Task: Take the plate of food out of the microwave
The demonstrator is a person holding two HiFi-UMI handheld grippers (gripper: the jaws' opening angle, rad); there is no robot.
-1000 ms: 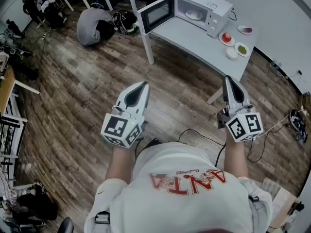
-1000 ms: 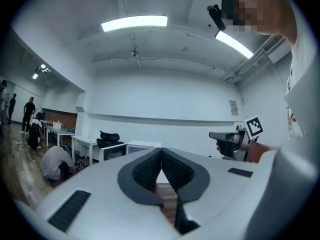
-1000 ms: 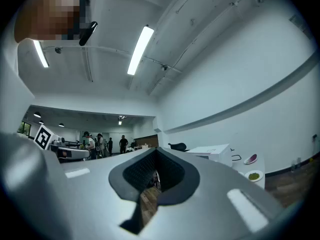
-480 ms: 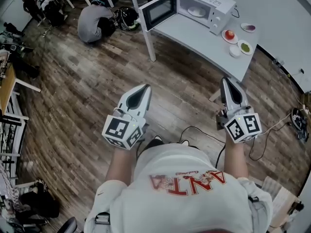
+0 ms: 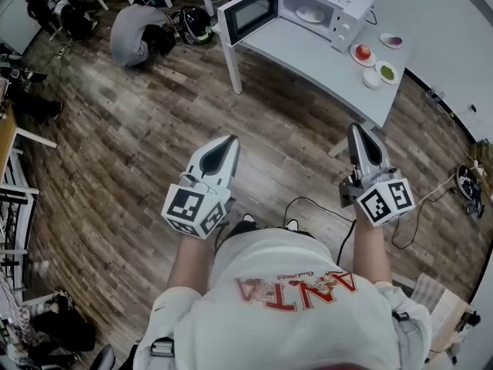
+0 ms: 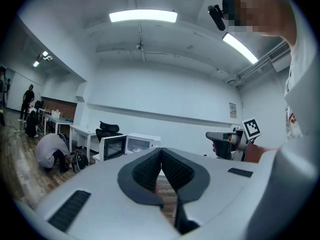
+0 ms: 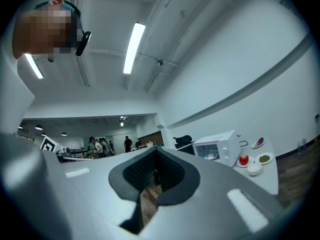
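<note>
item: left tool (image 5: 230,139), right tool (image 5: 357,126). both are held over the wood floor (image 5: 139,153), jaws closed together, nothing between them.
item: plate of food (image 5: 310,14), seen inside the microwave (image 5: 339,2) with the door (image 5: 248,15) swung open, on the white bench (image 5: 300,56), well apart from both tools.
item: four small dishes by the microwave, one with a red fruit (image 5: 360,54).
head view only: a person crouched on the floor (image 5: 135,37).
left gripper view only: the right tool (image 6: 227,143) is shown from the side, ceiling lamps above.
right gripper view only: standing people (image 7: 100,145) far down the room; the plate (image 7: 210,155) is seen through the microwave's opening.
change: over the last second the bench and crouched person have drifted toward the top of the head view; the tools are placed much as before.
</note>
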